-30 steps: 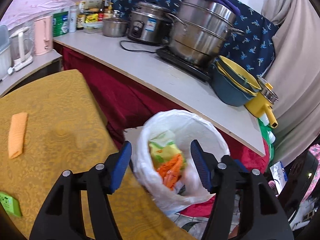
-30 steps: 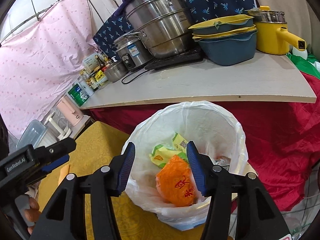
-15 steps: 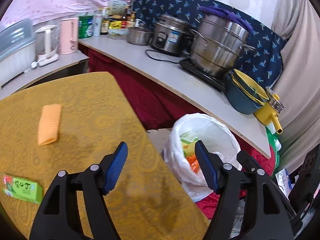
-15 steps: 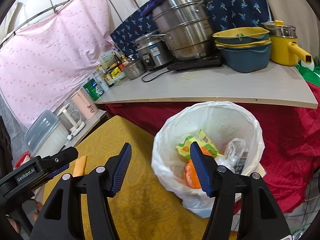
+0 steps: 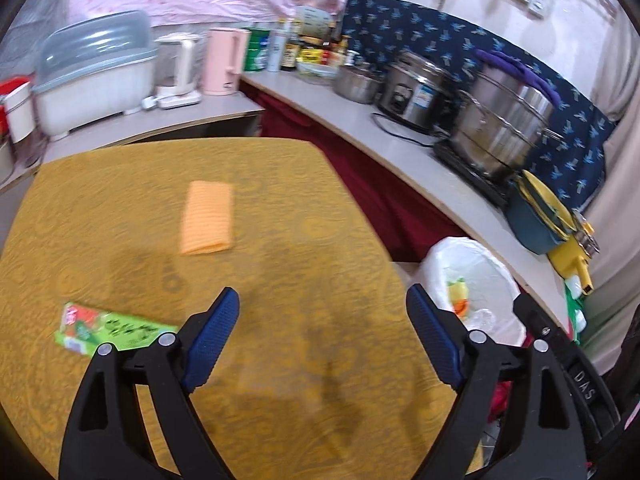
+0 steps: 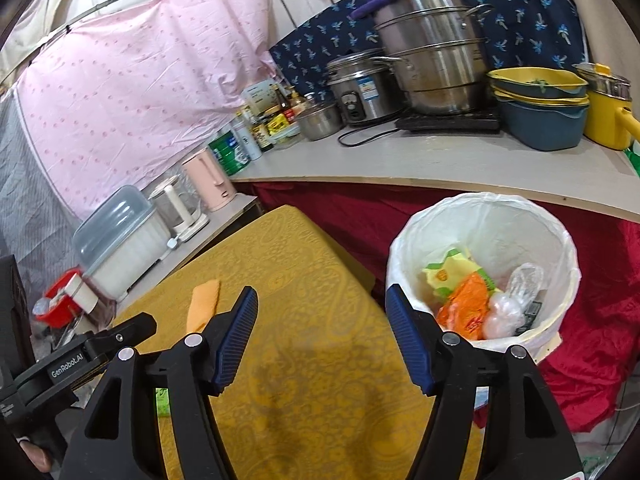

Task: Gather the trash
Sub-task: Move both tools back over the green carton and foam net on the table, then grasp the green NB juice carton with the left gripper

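A green wrapper point(image 5: 108, 330) lies on the yellow tablecloth point(image 5: 280, 240), just left of my left gripper point(image 5: 322, 330), whose jaws are opening with nothing between them. An orange folded cloth point(image 5: 207, 218) lies further back on the table; it also shows in the right wrist view, orange cloth point(image 6: 205, 304). The white-lined trash bin point(image 6: 480, 224) stands off the table's right edge and holds a yellow-green packet, an orange wrapper point(image 6: 464, 312) and clear plastic. My right gripper point(image 6: 320, 332) hangs over the table left of the bin, jaws opening and empty.
A grey counter point(image 6: 460, 160) behind carries steel pots point(image 6: 436, 48), a rice cooker, blue and yellow bowls point(image 6: 540, 112), a yellow pot, bottles and a pink kettle point(image 5: 224, 60). A lidded white container point(image 5: 96, 76) stands at the left. Red cloth hangs under the counter.
Both grippers swung left from above the bin to over the table and opened wider. The green wrapper and orange cloth came further into the left view.
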Tool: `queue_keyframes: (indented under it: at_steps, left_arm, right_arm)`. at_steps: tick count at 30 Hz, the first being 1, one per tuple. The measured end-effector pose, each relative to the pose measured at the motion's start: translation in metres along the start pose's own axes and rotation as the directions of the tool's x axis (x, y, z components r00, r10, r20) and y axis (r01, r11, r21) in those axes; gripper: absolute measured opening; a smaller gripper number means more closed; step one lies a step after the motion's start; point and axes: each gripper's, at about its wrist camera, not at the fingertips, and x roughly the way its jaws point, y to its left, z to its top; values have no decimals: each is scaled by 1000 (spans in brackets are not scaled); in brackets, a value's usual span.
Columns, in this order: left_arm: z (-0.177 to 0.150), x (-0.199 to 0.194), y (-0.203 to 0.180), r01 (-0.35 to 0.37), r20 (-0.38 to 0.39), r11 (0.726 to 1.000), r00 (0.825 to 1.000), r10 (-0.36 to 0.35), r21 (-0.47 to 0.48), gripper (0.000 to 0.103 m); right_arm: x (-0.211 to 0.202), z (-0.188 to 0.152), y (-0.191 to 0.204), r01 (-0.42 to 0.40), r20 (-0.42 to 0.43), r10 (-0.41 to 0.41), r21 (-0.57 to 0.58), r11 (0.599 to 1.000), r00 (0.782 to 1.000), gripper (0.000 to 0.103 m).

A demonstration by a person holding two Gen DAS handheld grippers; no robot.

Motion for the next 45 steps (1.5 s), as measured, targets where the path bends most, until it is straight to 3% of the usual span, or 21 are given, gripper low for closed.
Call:
queue_keyframes:
  at_steps: [12, 21, 26, 32, 35, 40, 42, 45]
  left_arm:
    - [-42, -24, 105, -158, -64, 978, 987, 150, -137, 82]
    - [-68, -32, 193, -299, -145, 901, 953, 265, -315, 82]
    - [-71, -29, 225, -277, -180, 857, 959, 219, -435, 82]
    - [-65, -15, 236, -219, -199, 825, 971, 132, -521, 82]
    - [-63, -1, 237, -229, -222, 806, 967, 124, -545, 82]
    - [-61, 17, 237, -261, -257, 794, 957, 136, -549, 82]
    - [-62, 23, 238, -270, -270, 792, 953, 138, -548, 82]
    - [-61, 25, 235, -278, -279, 799, 949, 144, -533, 82]
  right_arm:
    - [25, -39, 69, -99, -113, 88, -90, 991, 990, 64]
    - [73, -72, 131, -211, -246, 165, -175, 962, 955, 64]
    - [108, -89, 162, -265, -329, 186, -214, 940, 926, 59]
    - [150, -101, 186, -294, -389, 176, -269, 917, 904, 54]
    - [169, -110, 194, -309, -429, 163, -297, 903, 888, 52]
    - [174, -127, 197, -356, -488, 163, -335, 872, 857, 47]
    - [171, -134, 196, -383, -523, 166, -338, 860, 836, 47]
    - [158, -148, 195, -408, -564, 153, -358, 840, 811, 47]
